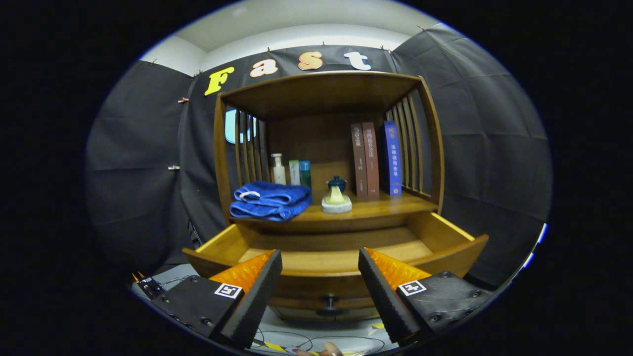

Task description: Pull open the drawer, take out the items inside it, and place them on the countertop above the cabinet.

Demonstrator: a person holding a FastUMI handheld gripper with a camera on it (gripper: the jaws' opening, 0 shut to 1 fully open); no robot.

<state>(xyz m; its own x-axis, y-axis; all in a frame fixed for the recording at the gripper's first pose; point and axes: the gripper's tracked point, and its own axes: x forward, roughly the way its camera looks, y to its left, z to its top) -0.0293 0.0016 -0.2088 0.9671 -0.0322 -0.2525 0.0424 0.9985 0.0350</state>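
The wooden drawer (447, 257) stands pulled out just ahead of my fingers, its dark knob (330, 299) showing low between them. What I see of the drawer's floor is bare wood. On the countertop (381, 207) above it lie a folded blue towel (269, 200) and a small dish with a dark lidded pot (337, 197) on it. My gripper (320, 259) is open, fingers wide apart in front of the drawer's front panel, holding nothing.
The cabinet's shelf (321, 89) roofs over the countertop, with slatted sides. Three bottles (292, 171) stand at the back left; three upright books (376, 158) at the back right. Cables lie on the pale floor (316, 338) below the drawer.
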